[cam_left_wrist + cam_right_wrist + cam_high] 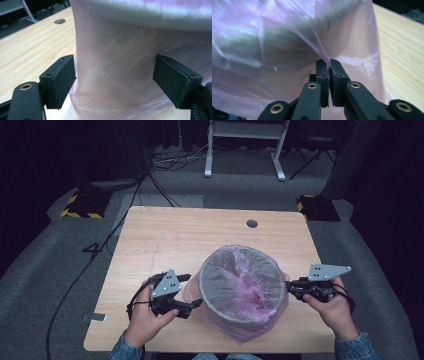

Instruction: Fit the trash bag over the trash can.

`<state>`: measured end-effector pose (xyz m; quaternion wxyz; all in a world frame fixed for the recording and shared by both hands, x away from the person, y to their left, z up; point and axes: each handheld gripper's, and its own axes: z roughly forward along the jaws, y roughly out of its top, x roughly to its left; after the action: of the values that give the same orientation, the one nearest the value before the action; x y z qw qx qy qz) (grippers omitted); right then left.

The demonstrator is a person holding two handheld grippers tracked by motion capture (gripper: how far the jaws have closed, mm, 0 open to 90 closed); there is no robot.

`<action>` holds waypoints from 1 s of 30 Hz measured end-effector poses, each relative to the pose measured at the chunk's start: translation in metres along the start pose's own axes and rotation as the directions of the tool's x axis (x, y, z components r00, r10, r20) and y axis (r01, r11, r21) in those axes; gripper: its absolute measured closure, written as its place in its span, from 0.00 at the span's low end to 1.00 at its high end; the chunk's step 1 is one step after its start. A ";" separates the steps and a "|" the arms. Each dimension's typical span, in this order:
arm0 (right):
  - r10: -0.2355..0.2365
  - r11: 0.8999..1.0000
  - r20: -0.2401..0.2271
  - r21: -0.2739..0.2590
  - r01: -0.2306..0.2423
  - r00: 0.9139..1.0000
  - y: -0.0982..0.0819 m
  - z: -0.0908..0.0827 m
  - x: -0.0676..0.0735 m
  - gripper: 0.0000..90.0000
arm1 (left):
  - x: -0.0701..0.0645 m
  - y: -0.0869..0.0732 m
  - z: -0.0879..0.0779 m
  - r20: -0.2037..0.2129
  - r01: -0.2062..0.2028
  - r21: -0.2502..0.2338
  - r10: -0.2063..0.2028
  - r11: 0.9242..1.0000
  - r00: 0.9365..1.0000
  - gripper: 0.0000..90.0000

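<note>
Black jaws of the right gripper (pixel 329 65) rise from the bottom centre of the right gripper view, pressed together on a thin fold of the pink plastic bag (pixel 294 50); the film peaks upward from the pinch toward the top of that frame. In the high view the same gripper (pixel 291 286) lies at the right middle, pointing left at the bag's (pixel 260 317) edge just beside the rim of the round bin (pixel 202 285).

That bin stands upright in the lower centre of the high view on the wooden table (pixel 165 235), its mouth facing up and its long axis vertical, with the bag lining the inside and draped down the outer wall.

At the lower left of the high view the left gripper (pixel 192 290) points right toward the bin. The left gripper view shows what the high view cannot: its jaws stand wide, one at the lower left and one at the lower right of the frame, with the bag-covered wall (pixel 117 75) between them and neither pad pressing on it.
</note>
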<state>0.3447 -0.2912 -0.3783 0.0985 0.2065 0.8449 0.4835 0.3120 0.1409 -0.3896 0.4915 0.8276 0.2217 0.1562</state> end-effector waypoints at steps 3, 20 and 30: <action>-0.028 1.000 0.018 0.003 0.028 0.999 0.008 -0.002 -0.001 0.96 | 0.008 0.003 0.003 0.037 0.001 0.003 -0.001 1.000 0.999 0.19; 0.104 0.975 0.015 0.196 -0.105 0.994 -0.038 0.055 -0.028 1.00 | 0.012 -0.019 0.039 0.203 -0.036 0.048 0.026 0.998 0.979 0.44; 0.137 0.962 0.053 0.231 -0.146 0.989 -0.063 0.033 -0.025 0.99 | -0.002 -0.006 0.017 0.172 -0.048 -0.066 0.059 0.997 0.983 0.21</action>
<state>0.3631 -0.3044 -0.4499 0.0540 0.2855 0.8771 0.3825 0.3171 0.1296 -0.4026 0.5300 0.8281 0.1506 0.1033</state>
